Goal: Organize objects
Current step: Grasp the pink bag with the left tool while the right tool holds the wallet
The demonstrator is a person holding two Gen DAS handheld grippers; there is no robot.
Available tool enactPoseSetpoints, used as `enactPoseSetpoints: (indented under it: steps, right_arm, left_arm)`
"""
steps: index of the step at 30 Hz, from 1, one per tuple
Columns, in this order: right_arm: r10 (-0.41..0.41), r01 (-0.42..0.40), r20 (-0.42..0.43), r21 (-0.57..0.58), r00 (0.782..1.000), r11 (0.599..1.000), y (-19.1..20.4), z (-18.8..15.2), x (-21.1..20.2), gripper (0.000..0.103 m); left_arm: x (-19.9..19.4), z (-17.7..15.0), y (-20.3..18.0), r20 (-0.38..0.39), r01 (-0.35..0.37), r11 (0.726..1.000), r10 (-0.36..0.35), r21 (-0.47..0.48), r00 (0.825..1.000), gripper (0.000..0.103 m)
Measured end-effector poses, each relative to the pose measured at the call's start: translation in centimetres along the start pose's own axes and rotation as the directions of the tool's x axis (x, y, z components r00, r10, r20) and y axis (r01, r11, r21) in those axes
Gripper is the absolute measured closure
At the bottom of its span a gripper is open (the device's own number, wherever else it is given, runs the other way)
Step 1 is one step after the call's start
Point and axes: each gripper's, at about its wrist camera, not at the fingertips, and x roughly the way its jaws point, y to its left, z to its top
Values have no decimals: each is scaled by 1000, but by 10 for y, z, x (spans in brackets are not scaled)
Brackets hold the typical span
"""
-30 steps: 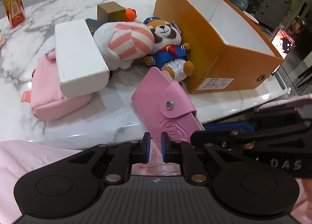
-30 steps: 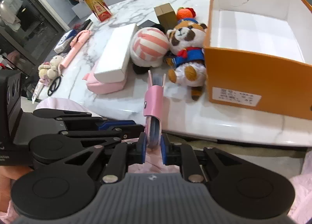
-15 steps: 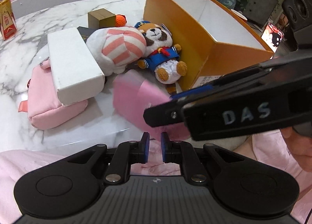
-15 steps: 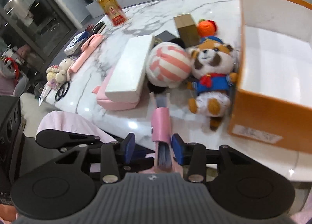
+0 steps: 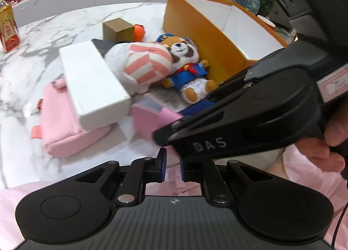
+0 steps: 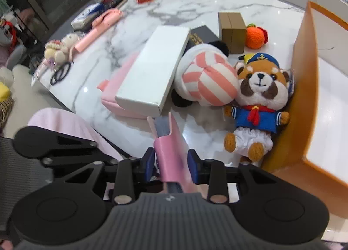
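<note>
The right gripper [image 6: 171, 164] carried a pink case [image 6: 171, 152] edge-up between its fingers, a grey inner piece showing at the case's far end. The fingers had just been closing after a brief widening, and the case sat between them; the left pad looked to touch it, though blur along the right side made it hard to say whether that pad pressed. The case hung over the near edge of the marble tabletop [image 6: 195, 10], just in front of a white box [image 6: 152, 71] that lay on top of a pink pouch [image 6: 117, 89].

Beside the white box lay a pink-and-white striped plush [image 6: 206, 80], and a red panda plush [image 6: 258, 102] in a blue sailor suit leaned against the outer wall of the orange box [image 6: 302, 97], whose white inside held nothing visible. Behind them stood a brown carton [image 6: 231, 28], a dark box [image 6: 202, 36] and an orange knitted toy [image 6: 255, 36].

The left gripper [image 5: 171, 166] hovered low at the tabletop's near edge with its fingers drawn close together and nothing between them. In its view the right gripper crossed from the right, held in a hand [image 5: 326, 141], with the pink case partly hidden behind it.
</note>
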Motion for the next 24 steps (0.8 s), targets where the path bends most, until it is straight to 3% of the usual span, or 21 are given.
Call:
enactPoseSetpoints:
  steps: [2,6,13,17,21,24]
  right_arm:
    - [-5,5,-14,-3,1000,1000,-1,2,4,75]
    - [-13,13,-21,-3,1000,1000,-6,3,3,80]
    - [-11,11,23,-6,1000,1000,-7,13,-13,80]
    - [-16,16,31,-11,999,1000,-7,23,-12,80]
    - [2,-2,14,7,1000,1000,-10,28,-7,80]
    - [13,-13,6,21,1000,1000,-12,29,-4,79]
  left_arm:
    - [-7,3,6,-16,-29,1000,29,-7,999,80]
    - [-27,10,30,-11,-48,997,47,-57,999,74]
    - [-44,36,96,21,-112,965,120,-239,992,48]
    - [-18,44,136,-1,-113,930,120,-349,993,48]
    - [13,41,166,-48,-92,895,79,-436,996,48]
    - [22,36,178,-41,-36,866,18,-499,999,48]
